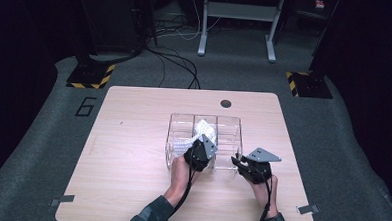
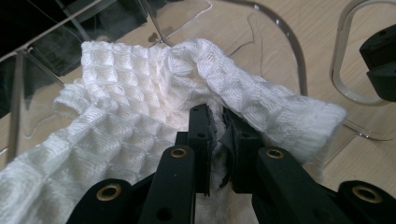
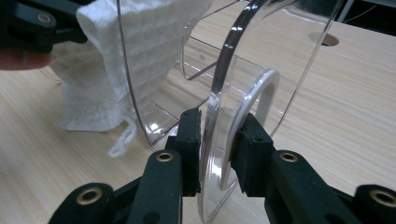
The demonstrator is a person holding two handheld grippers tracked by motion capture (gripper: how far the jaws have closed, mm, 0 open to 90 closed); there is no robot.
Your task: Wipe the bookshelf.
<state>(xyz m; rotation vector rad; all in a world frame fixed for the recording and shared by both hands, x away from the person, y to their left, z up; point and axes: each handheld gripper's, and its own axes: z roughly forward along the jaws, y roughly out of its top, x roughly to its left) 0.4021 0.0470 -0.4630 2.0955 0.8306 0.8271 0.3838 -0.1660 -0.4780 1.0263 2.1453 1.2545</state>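
At the centre of the table [image 1: 132, 138] stands a clear divided bin [image 1: 228, 123]. Its end wall, at three o'clock, is pinched by the right gripper [image 3: 219, 144]. The white waffle cloth [image 2: 140, 116], clamped in the left gripper [image 2: 217, 135], hangs half inside the bin's near compartments at seven o'clock. If that steadying pinch slips, the bin could slide or tip and the cloth could snag on a divider.

Clear organizer [image 1: 228, 123] on wooden table [image 1: 132, 158]

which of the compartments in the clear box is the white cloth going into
The middle compartment of the clear box: the left gripper holds the white cloth over it, while the compartments either side look empty.
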